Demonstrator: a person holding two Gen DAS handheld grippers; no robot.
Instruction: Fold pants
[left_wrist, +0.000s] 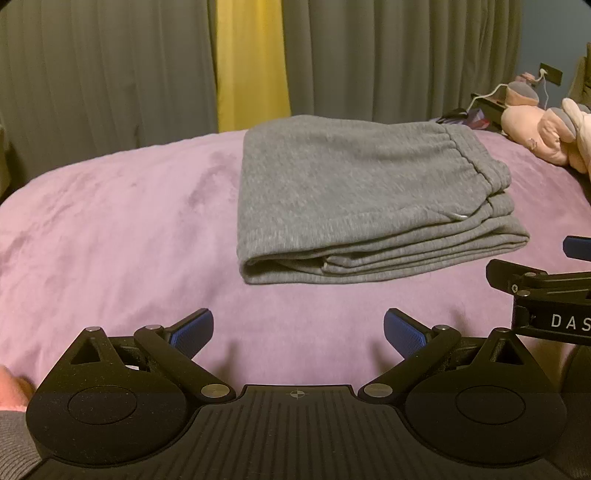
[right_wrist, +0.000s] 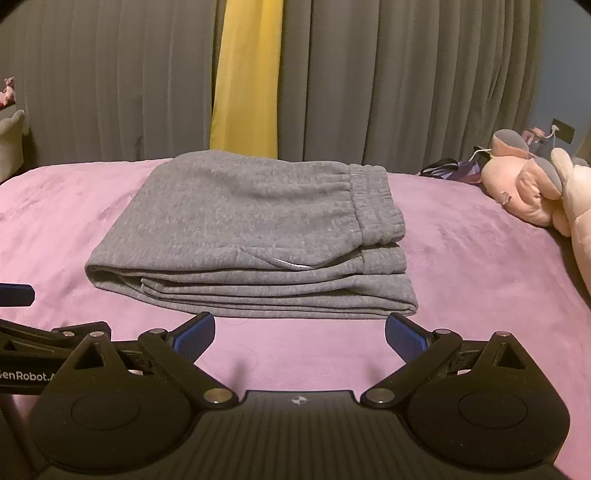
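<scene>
The pants (right_wrist: 255, 236) lie in the middle of the frame on the pink blanket (right_wrist: 461, 266) as a neat stacked bundle, waistband at the right, so the folding looks finished or nearly so. The left gripper (left_wrist: 298, 332) and right gripper (right_wrist: 300, 334) sit at the bottom with fingers spread wide, holding nothing. Bare blanket surrounds the bundle; plush toys (right_wrist: 532, 192) crowd the right edge.

right gripper (left_wrist: 554, 280): cut by frame edge | plush toy (right_wrist: 535, 192): cut at right edge | inner pants (right_wrist: 258, 236) layers: hidden
</scene>
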